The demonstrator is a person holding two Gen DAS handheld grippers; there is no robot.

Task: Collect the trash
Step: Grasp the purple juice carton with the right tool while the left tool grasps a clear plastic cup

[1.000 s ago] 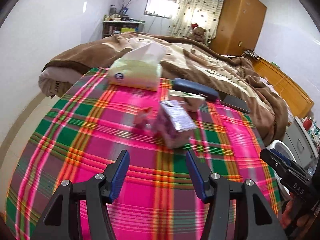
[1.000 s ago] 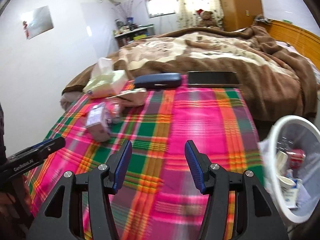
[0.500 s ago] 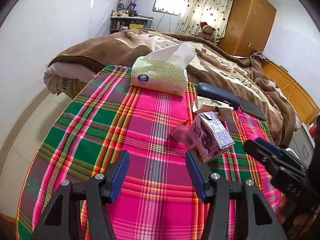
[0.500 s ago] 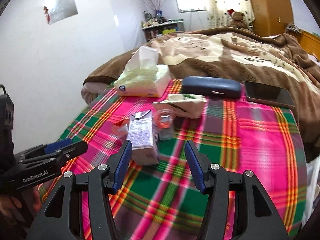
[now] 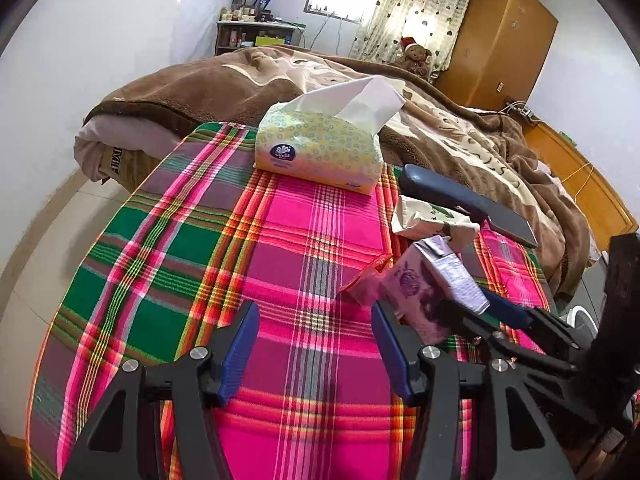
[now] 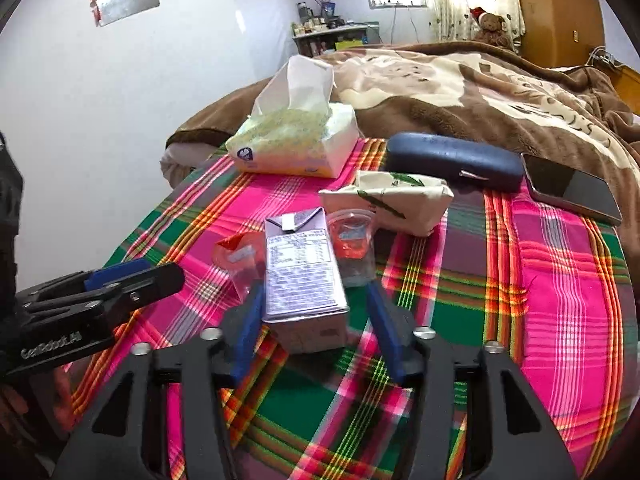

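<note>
Both views are taken from wrist-mounted fisheye cameras, angled downward along the jaws, close above the plaid-covered surface (image 5: 304, 240). The left view is directed across it toward the bed (image 5: 224, 84) and wardrobe (image 5: 500, 36). The right view is set nearer the purple carton (image 6: 300, 276). Carton, tissue pack (image 5: 320, 152) and bed are shared by both.

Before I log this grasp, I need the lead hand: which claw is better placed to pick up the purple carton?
Right. The right claw straddles the purple carton and is closing on it. The left claw hangs open over bare plaid cloth, beside the carton.
</note>
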